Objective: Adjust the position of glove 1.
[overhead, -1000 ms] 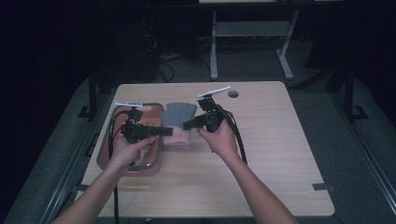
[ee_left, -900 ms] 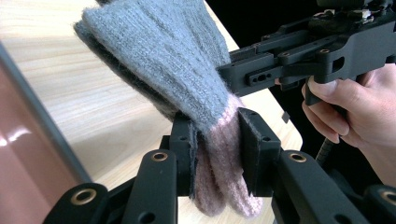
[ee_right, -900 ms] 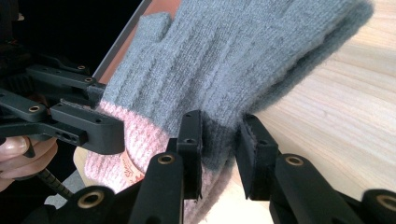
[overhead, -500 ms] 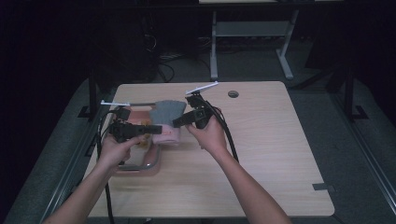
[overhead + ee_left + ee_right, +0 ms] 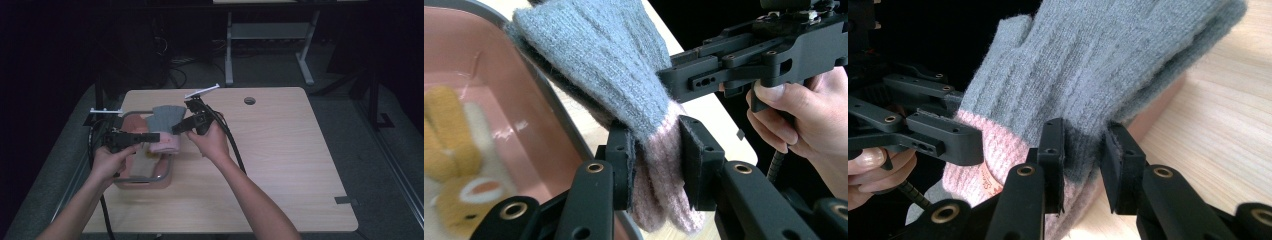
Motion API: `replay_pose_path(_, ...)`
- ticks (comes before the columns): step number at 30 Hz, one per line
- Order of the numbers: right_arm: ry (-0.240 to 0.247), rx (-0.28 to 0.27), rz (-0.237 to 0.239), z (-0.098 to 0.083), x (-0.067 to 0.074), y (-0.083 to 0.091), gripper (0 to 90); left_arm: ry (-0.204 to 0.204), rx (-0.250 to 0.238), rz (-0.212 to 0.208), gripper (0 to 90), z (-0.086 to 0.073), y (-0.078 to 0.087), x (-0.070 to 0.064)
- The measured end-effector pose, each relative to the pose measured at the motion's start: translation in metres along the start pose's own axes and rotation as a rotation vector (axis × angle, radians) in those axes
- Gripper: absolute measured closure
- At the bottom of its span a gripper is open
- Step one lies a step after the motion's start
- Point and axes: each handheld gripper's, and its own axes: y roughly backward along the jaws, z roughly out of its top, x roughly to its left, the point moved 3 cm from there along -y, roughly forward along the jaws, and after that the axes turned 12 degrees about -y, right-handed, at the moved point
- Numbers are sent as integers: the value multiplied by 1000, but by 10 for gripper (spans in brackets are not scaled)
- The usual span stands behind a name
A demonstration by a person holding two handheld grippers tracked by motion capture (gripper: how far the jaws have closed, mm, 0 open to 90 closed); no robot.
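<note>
Pale wooden table point(image 5: 280, 165) with a round hole point(image 5: 249, 100), grey floor point(image 5: 345, 100) around it, white-legged desk point(image 5: 270, 35) stood beyond, room dark, cables point(image 5: 182, 62) lay behind.

Light falls from overhead onto the table point(image 5: 280, 165) alone, leaving the room around it almost black and the high view soft and grainy, while both gripper views are bright and sharp on the glove point(image 5: 624, 75) but blurred in the tray point(image 5: 499, 125).
</note>
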Motion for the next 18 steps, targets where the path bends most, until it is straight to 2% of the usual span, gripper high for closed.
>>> replay_pose_path(6, 8, 11, 6, 1, 7, -10, 721, 6, -11, 6, 691, -6, 9, 7)
replay_pose_path(9, 7, 19, 12, 2, 9, -15, 721, 30, -21, 9, 691, -9, 12, 10)
replay_pose_path(18, 7, 37, 26, 5, 16, -28, 721, 43, -26, 23, 691, -14, 23, 18)
